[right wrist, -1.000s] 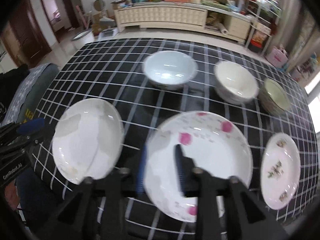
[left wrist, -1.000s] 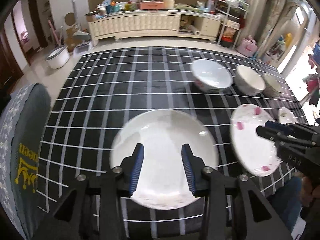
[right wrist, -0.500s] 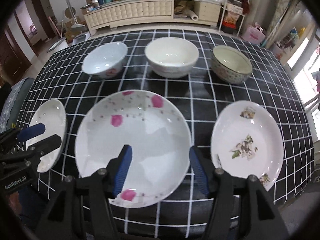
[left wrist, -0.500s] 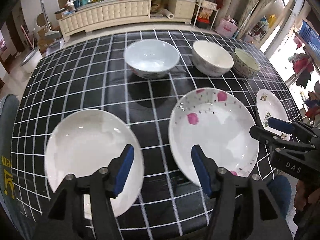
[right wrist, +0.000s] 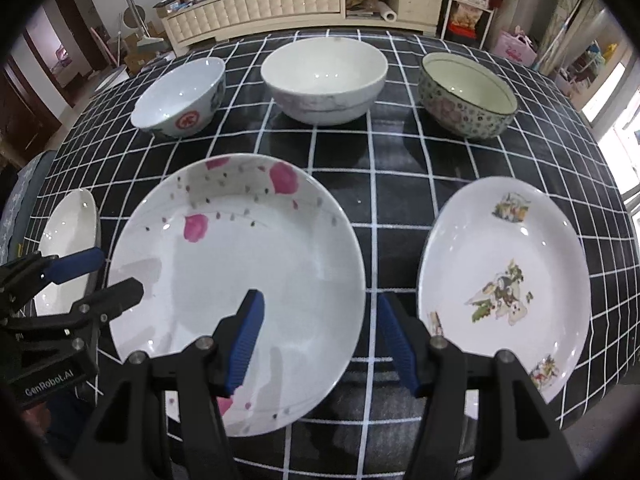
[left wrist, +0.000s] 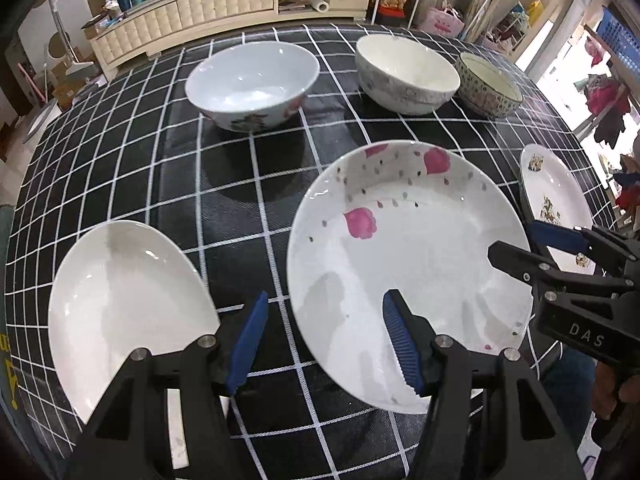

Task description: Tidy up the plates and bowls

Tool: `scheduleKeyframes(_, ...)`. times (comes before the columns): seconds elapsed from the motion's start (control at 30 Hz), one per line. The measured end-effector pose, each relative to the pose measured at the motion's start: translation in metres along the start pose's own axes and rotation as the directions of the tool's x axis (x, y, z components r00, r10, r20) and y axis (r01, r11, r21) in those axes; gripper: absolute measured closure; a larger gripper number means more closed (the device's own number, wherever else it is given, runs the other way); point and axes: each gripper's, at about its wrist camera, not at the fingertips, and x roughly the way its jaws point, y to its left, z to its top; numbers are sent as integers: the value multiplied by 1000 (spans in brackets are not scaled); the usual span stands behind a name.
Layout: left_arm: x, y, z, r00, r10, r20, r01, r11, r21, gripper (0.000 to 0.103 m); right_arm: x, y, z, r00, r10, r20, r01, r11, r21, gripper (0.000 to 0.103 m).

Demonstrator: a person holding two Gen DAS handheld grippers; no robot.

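Observation:
Three plates lie in a front row on the black checked tablecloth (left wrist: 248,184): a plain white plate (left wrist: 120,308) at left, a pink-flowered plate (left wrist: 408,256) in the middle and a plate with a leaf pattern (right wrist: 504,280) at right. Behind stand a pale blue bowl (left wrist: 252,84), a white bowl (left wrist: 404,72) and a green patterned bowl (right wrist: 468,96). My left gripper (left wrist: 324,340) is open and empty, above the gap between the plain and pink plates. My right gripper (right wrist: 320,332) is open and empty, above the pink plate's right rim (right wrist: 352,248).
The table's near edge runs just under both grippers. A grey cushioned seat (left wrist: 6,240) is at the table's left. A long cream cabinet (right wrist: 280,0) with clutter stands across the room behind the table. Shelves and bags stand at the right.
Both grippers have swung right and opened wider. The left moved from over the plain white plate toward the pink plate; the right moved from the pink plate's middle toward its right rim.

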Motion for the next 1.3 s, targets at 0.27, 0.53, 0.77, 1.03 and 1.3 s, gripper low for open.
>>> scheduleKeyframes(0.27,9,-2,2,999,-28,-22,28,1000,-3,48,11,1,1,1000,-10,-23,10,1000,-16,58)
scheduleKeyframes(0.53,21,0,0,998,-4,-55,3,1000,-11,71,18,-6,-5,999,-15,-40,15,1000,-6,74)
scheduleKeyframes(0.77,22,-1,-1,997,39,-60,-38,999,18,84,14,-14,-8,999,13,-30,-12,998,55,80)
scheduleKeyframes(1.03,18,4,-7,998,18,-65,-17,1000,15,86,7,-20,-17,999,43,-23,-40,995,97,84)
scheduleKeyframes(1.3,4,5,-16,999,9,-52,-8,1000,24,86,-8,-15,-18,999,42,-5,-41,994,97,86)
